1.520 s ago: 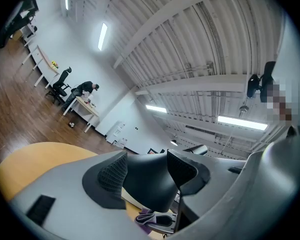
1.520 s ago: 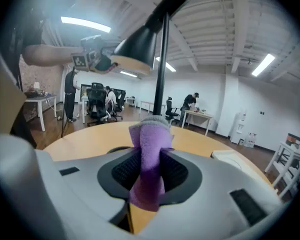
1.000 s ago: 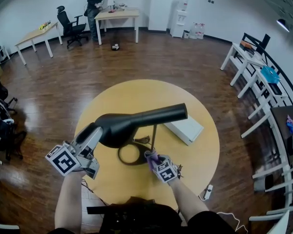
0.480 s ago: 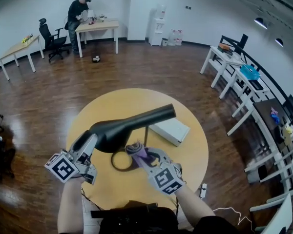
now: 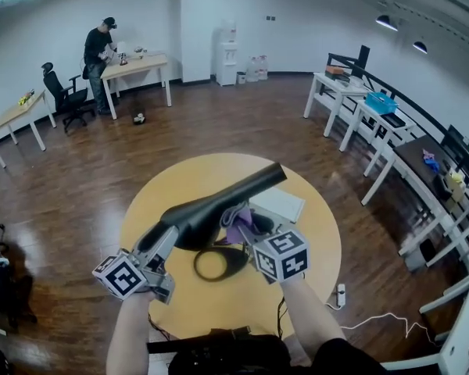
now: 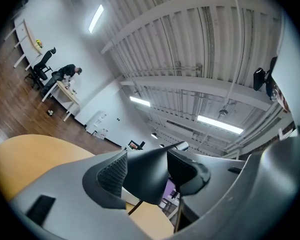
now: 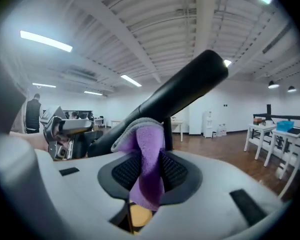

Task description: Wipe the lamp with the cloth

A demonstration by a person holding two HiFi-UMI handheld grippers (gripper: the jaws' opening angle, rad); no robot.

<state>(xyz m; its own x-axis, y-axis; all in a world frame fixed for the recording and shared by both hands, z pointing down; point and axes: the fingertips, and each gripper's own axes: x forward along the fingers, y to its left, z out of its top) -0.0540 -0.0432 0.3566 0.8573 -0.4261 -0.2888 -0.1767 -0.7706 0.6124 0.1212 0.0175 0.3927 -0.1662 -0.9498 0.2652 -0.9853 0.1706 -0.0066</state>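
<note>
Left claw (image 6: 145, 171) clamps the wide end of the rigid, likely slippery lamp (image 5: 219, 198); right claw (image 7: 149, 171) pinches the soft, limp cloth (image 7: 149, 146) mid-fold.

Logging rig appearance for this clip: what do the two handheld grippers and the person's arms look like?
The left gripper and right gripper have light grey shells, black ribbed pads, and each a white cube with black square markers. Bare forearms; dark top.

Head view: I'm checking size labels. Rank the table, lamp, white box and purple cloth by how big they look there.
1. table
2. lamp
3. box and cloth: they look about alike and both are partly hidden, so I leave them unranked.
</note>
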